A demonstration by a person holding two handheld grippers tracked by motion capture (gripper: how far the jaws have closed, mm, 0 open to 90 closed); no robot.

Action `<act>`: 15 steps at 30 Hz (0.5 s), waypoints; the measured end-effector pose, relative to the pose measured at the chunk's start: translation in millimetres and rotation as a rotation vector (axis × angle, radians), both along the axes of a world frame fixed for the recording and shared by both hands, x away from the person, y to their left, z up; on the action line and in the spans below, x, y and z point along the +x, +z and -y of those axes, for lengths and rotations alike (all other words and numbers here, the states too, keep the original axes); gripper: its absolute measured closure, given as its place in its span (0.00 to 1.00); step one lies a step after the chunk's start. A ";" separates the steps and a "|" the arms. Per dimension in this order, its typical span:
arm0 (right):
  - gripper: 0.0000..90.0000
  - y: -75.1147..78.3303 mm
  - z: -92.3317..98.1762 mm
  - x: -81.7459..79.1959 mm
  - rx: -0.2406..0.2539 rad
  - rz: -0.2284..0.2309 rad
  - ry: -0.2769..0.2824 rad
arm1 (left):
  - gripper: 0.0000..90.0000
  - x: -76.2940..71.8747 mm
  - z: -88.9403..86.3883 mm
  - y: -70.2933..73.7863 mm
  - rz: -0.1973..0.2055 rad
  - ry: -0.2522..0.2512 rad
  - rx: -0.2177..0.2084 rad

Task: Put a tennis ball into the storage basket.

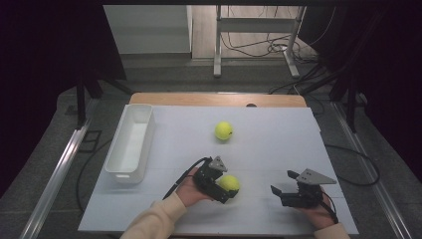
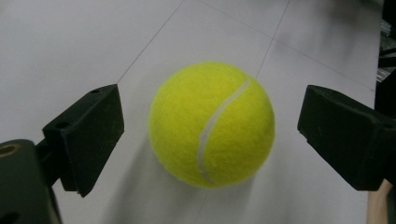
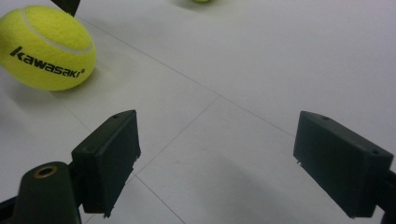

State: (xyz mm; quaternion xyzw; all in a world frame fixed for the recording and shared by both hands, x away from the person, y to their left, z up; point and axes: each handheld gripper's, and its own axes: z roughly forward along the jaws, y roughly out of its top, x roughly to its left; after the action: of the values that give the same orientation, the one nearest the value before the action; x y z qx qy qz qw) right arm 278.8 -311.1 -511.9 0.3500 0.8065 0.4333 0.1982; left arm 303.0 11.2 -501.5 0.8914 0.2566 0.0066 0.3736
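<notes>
Your left hand-held gripper (image 2: 210, 135) gapes wide around near ball (image 2: 211, 125), jaws clear of it both sides. From above, gripper body hides ball's left part (image 1: 230, 182). Your right hand-held gripper (image 3: 217, 163) also wide, over bare worktop (image 3: 261, 70). Far ball (image 3: 201, 1) cut off at frame top.

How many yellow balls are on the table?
2: one tennis ball between the open jaws of the left gripper, one far ball mid-table. The white bin looks empty.

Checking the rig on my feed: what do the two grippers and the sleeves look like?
Both are black two-jaw tools with blocky, flat-faced pads. The left gripper and right gripper each carry a grey three-cornered top plate. A black cable trails from the left. Both sleeves are cream.
</notes>
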 end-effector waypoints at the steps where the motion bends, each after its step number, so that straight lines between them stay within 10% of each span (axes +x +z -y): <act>1: 0.17 0.0 0.0 0.0 0.000 0.000 0.000 | 0.08 0.3 1.0 -0.6 -0.003 0.001 0.004; 15: 0.17 -0.4 -0.3 -0.1 -0.006 0.003 0.003 | 0.09 3.4 9.2 -8.4 -0.014 -0.008 0.039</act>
State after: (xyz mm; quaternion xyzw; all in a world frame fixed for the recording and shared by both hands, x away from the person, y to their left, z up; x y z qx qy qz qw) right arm 278.7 -310.8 -512.3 0.3477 0.8081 0.4316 0.1998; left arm 306.4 2.0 -509.9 0.8996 0.2554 0.0040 0.3543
